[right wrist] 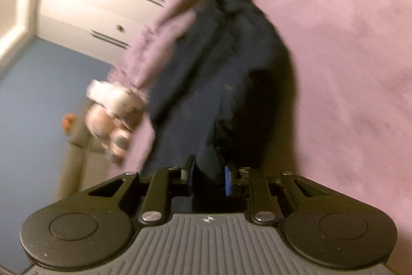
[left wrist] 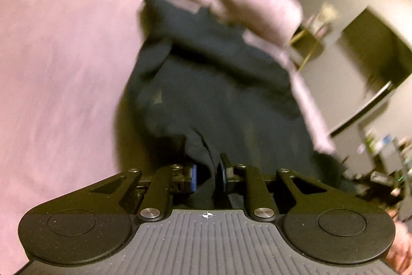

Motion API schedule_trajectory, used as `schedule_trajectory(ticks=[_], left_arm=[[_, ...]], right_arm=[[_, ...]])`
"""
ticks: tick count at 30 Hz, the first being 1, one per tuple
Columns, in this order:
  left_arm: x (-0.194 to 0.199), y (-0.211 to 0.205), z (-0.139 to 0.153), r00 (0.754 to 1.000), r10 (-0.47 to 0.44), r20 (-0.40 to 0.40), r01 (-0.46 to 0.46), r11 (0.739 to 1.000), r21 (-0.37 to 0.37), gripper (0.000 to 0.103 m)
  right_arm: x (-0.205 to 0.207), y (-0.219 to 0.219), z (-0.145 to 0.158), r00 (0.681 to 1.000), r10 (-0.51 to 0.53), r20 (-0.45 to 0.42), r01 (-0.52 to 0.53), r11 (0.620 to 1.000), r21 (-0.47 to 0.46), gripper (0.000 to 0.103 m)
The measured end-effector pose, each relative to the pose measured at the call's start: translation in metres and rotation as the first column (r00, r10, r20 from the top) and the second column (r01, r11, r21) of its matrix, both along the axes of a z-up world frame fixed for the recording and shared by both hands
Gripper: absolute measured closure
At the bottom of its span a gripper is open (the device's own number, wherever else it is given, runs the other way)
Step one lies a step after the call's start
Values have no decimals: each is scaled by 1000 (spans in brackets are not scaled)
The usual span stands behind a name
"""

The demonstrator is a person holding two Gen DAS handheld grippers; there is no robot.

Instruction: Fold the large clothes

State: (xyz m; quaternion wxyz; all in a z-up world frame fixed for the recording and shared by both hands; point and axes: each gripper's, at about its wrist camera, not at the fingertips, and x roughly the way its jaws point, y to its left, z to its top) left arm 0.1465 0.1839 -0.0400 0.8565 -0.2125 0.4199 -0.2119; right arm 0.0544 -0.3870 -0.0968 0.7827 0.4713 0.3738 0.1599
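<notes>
The left gripper point(left wrist: 207, 175) pinches a fold of the dark navy garment point(left wrist: 213, 84), which lies on the pink bed cover point(left wrist: 59, 63). The right gripper point(right wrist: 208, 178), nearly closed, pinches another fold of it.

The dark navy garment point(left wrist: 213, 84) lies bunched and creased on the pink bed cover point(left wrist: 56, 68), one gathered edge pinched in my left tongs point(left wrist: 207, 175), another in my right tongs point(right wrist: 208, 178).
</notes>
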Motion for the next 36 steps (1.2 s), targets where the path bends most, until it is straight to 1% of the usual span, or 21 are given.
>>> schedule_trajectory(ticks=[4,8,11,14,15,16,18,19,20,22,24,25,27,28,29,30,31,32,33,34,36], left_arm=[[38,-10,29,994,49,94,-45,998,-39,84],[87,-14,40,980,152,129,-144,987,-73,83],[129,-17,39,962,241,130,-232,969,-84,83],[166,-14,34,943,304,138,-301,953,-40,83],[177,-17,32,945,299,135,-300,954,-19,83],[187,-20,29,948,290,130,-294,956,11,82],[204,-24,22,954,278,112,-285,957,60,79],[209,-24,18,956,278,95,-285,956,70,78],[214,-22,13,957,278,78,-283,957,64,77],[219,-15,8,960,272,66,-275,961,36,75],[224,-4,2,960,277,37,-276,960,-42,73],[227,2,-1,956,292,8,-290,952,-97,71],[234,17,-10,944,325,-59,-330,921,-206,69],[237,24,-13,936,342,-83,-352,906,-234,67],[239,29,-14,928,358,-101,-372,894,-249,64],[239,33,-15,921,375,-108,-391,884,-256,62],[238,38,-14,909,407,-92,-416,875,-246,53],[238,41,-11,893,445,-65,-448,869,-212,37],[238,46,-7,877,478,-41,-477,859,-185,30],[237,49,-3,869,495,-17,-491,855,-168,25],[236,48,0,880,474,23,-467,874,-136,22]], right_arm=[[41,0,18,995,-57,80,53,997,56,83],[91,-1,40,980,-133,147,132,991,16,84],[131,-8,49,960,-227,165,232,973,-8,84],[165,-17,49,932,-328,154,338,940,-40,84],[175,-20,47,928,-341,150,350,936,-41,84],[185,-20,47,926,-349,146,362,930,-70,84],[204,-14,47,933,-331,143,352,922,-162,84],[212,-11,45,939,-316,138,338,920,-196,83],[216,-11,44,943,-306,133,329,919,-215,81],[219,-14,43,943,-298,146,323,925,-201,80],[216,-22,38,939,-302,164,326,933,-149,78],[214,-24,34,939,-303,166,325,937,-131,77],[214,-31,24,936,-317,154,327,944,-47,72],[216,-36,18,930,-336,146,340,941,4,61],[212,-44,14,915,-378,141,371,926,70,41],[207,-51,12,898,-417,141,402,907,127,33],[203,-59,10,882,-448,147,424,890,169,30],[202,-63,10,877,-455,155,432,888,161,30],[202,-64,14,879,-449,158,438,893,101,30],[206,-60,18,892,-423,160,428,904,-2,30],[216,-44,24,930,-325,172,358,907,-223,30]])
